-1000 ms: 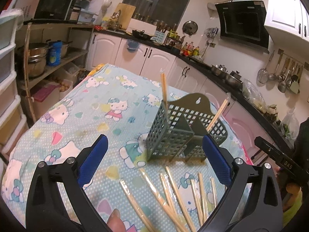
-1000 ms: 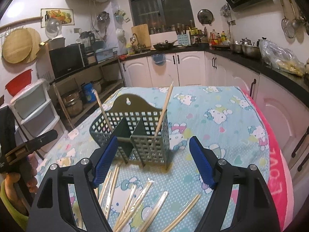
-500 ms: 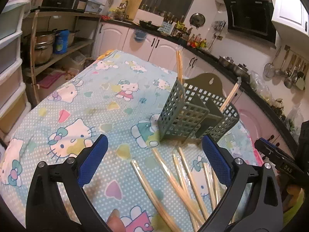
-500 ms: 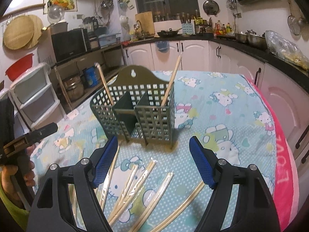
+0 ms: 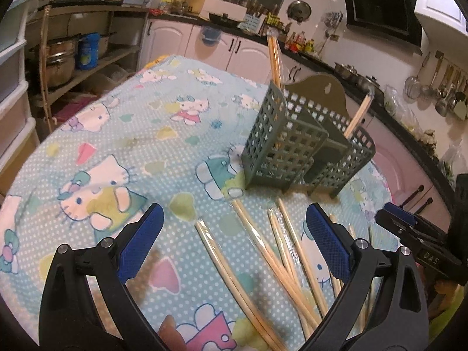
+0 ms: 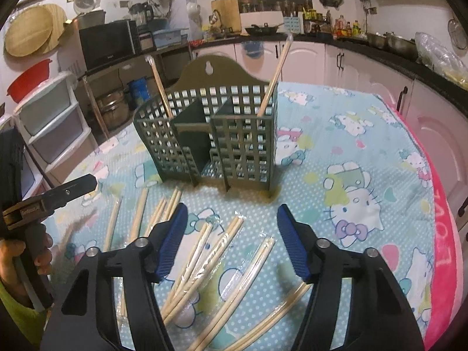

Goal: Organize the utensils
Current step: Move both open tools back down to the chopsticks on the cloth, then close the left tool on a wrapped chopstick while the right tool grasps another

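A grey-green slotted utensil holder [image 5: 304, 149] stands on the table, also in the right wrist view [image 6: 216, 140]. One pair of wrapped chopsticks stands in each end compartment [image 5: 275, 55] [image 6: 273, 84]. Several wrapped chopstick pairs [image 5: 263, 248] lie loose on the cloth in front of the holder, also in the right wrist view [image 6: 210, 260]. My left gripper [image 5: 234, 239] is open and empty, low over the loose chopsticks. My right gripper [image 6: 232, 234] is open and empty, just above the loose chopsticks.
The table wears a blue Hello Kitty cloth [image 5: 122, 146] with a pink edge [image 6: 444, 248] on the right. Kitchen cabinets, shelves with pots [image 5: 58, 61] and plastic drawers [image 6: 49, 122] surround the table. Each view shows the other hand-held gripper at its side.
Both grippers have lowered and moved closer to the holder and the loose chopsticks. Both stay open and empty.
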### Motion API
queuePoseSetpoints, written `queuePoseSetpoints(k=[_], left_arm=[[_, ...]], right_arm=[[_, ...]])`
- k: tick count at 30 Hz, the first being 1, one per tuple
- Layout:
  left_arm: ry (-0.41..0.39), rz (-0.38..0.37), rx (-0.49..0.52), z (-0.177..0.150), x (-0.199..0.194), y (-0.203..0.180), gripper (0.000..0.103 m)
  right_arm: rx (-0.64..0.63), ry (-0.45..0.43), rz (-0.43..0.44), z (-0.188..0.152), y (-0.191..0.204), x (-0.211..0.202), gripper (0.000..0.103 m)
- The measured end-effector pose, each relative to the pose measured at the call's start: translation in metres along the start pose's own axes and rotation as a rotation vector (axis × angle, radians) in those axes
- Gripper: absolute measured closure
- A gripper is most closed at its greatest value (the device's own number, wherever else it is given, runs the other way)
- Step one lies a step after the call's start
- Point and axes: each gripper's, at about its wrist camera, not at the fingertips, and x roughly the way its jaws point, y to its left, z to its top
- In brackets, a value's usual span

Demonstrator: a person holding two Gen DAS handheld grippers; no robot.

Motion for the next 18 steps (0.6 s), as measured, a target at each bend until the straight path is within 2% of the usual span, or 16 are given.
queuePoseSetpoints(k=[1, 3, 5, 6, 9, 11, 18], left_arm=[[0.012, -0.007, 0.003, -0.001, 0.003, -0.001, 0.016], [0.037, -0.024, 0.014, -0.005, 0.010, -0.005, 0.029], [0.075, -0.050, 0.010, -0.007, 0.019, -0.006, 0.035], [0.093, -0.065, 0.002, -0.008, 0.023, -0.006, 0.043], [0.138, -0.087, -0.014, -0.010, 0.033, -0.005, 0.054], [0.165, -0.098, -0.021, -0.011, 0.039, -0.006, 0.059], [0.208, -0.089, -0.032, -0.012, 0.052, -0.005, 0.060]], right_arm=[[0.000, 0.007, 0.000, -0.001, 0.000, 0.002, 0.049], [0.003, 0.028, 0.000, -0.003, -0.002, 0.010, 0.055], [0.005, 0.047, 0.004, -0.004, -0.003, 0.016, 0.063], [0.006, 0.057, 0.008, -0.005, -0.004, 0.019, 0.064], [0.009, 0.084, 0.017, -0.006, -0.005, 0.028, 0.069], [0.014, 0.103, 0.027, -0.006, -0.006, 0.034, 0.071], [0.002, 0.153, 0.036, -0.004, -0.007, 0.055, 0.071]])
